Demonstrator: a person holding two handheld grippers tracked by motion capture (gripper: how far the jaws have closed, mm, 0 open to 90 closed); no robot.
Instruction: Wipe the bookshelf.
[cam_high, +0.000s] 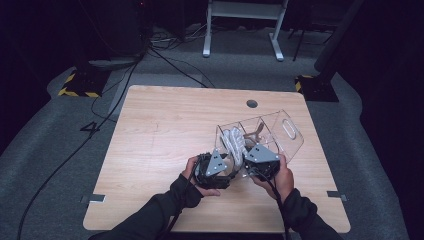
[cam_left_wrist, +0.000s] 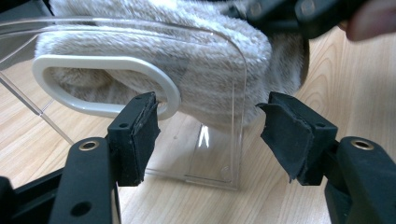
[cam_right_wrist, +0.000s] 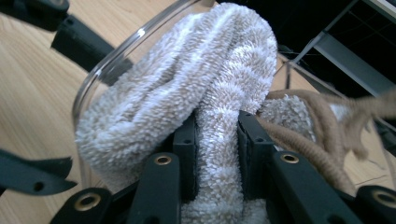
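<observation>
On the light wooden table (cam_high: 165, 135), my left gripper (cam_high: 216, 167) sits near the front edge, just left of the clear plastic organizer box (cam_high: 285, 145), with its grey three-cornered plate facing up. In the left gripper view my left jaws stand apart with nothing pressed between the pads: the near wall of the organizer box (cam_left_wrist: 219, 140) rises between them, its white oval handle cut-out (cam_left_wrist: 105, 86) just beyond the left pad, and neither pad presses on the plastic that I can see. Behind that wall the fluffy cream sock (cam_left_wrist: 187, 60) bulges against the clear plastic, filling the nearest compartment. Moving right in the high view, the sock (cam_high: 232, 140) shows as a pale striped bundle in the box's left compartment, and a tan, ropey piece (cam_high: 255, 132) lies in the compartment beside it, further right and a little farther off. My right gripper (cam_high: 260, 165) is at the box's near edge, just right of my left one, almost touching it. In the right gripper view my right jaws are pinched on a thick fold of the sock (cam_right_wrist: 215, 130), the pile squeezed between both pads, while the rest of the sock swells up and over the curved rim of the box (cam_right_wrist: 116, 60). To the right of that fold the tan ropey cloth (cam_right_wrist: 322, 121) lies against the sock.
</observation>
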